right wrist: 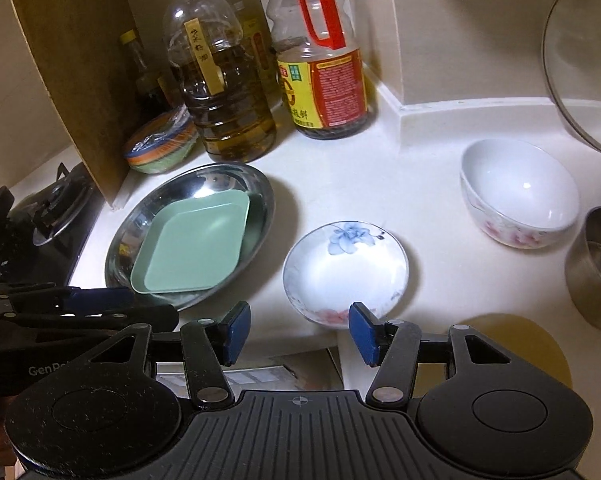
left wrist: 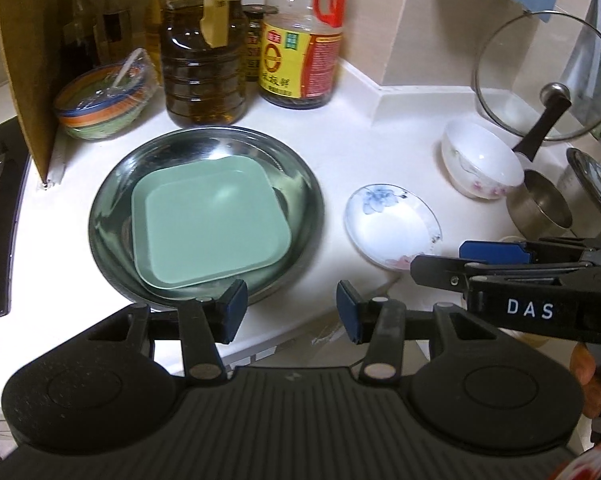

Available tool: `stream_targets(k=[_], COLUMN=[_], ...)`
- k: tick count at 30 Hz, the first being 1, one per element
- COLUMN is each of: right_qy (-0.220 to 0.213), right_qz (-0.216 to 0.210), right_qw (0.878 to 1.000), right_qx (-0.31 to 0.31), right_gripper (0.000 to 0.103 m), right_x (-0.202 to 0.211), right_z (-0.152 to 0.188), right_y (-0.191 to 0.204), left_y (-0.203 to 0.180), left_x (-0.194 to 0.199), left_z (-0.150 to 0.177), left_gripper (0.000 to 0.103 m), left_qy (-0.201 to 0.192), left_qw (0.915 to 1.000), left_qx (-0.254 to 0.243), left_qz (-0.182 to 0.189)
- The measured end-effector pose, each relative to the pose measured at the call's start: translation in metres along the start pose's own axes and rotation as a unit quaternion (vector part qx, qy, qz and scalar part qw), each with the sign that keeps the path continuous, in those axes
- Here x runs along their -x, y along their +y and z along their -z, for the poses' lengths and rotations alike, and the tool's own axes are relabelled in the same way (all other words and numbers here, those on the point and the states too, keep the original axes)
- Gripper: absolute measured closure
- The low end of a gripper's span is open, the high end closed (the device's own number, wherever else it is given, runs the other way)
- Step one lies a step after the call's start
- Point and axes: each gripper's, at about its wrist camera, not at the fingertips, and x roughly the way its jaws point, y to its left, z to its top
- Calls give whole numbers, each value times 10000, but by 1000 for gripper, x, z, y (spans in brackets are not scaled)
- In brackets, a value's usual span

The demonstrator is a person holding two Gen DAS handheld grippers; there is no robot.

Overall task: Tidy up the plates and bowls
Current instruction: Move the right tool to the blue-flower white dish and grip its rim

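Your white counter (left wrist: 340, 128) carries everything, with the stove (right wrist: 40, 216) at its left end and a cardboard sheet (left wrist: 28, 60) standing between stove and bottles. Largest item on it: the steel pan (left wrist: 112, 200), near the front edge, with the green square plate (left wrist: 208, 224) lying inside it, slightly tilted against the pan's wall. Behind the pan stand the oil bottle (right wrist: 224, 92) and the red-handled bottle (right wrist: 324, 60); a glass lid (left wrist: 540, 76) leans at the back right. The white bowl (right wrist: 520, 192) sits upright, well apart from the pan, beside a steel pot (right wrist: 596, 268). The flowered dish (right wrist: 344, 268) lies between pan and bowl, near the front edge. A striped bowl (left wrist: 100, 100) covered in film sits by the cardboard. Your left gripper (left wrist: 292, 312) hangs over the pan's near rim, jaws apart, nothing between them. Your right gripper (right wrist: 296, 332) hangs just short of the dish, jaws apart, empty, not touching it.
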Motion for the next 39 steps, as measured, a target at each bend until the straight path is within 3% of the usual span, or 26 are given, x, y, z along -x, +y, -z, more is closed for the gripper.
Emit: stream_targets(k=[17,31,39], right_qy=[-215,-99,109], right_qz=[331,550,531], right_qw=[9992,9983,9984], right_qx=[113,150,138], right_gripper=[48,49,60], right_x=[12,-7,-27], right_z=[-4,-17,-26], right_y=[-24,-55,-68], left_y=[-33,-60,-64], left_x=[-20,-51,-70], left_z=[-6,-22,-28], left_gripper=[58,59,60], left_qy=[36,84,175], left_qw=[9992,9985,9987], left_qx=[-335,-451,-392], left_qz=[205,287,259])
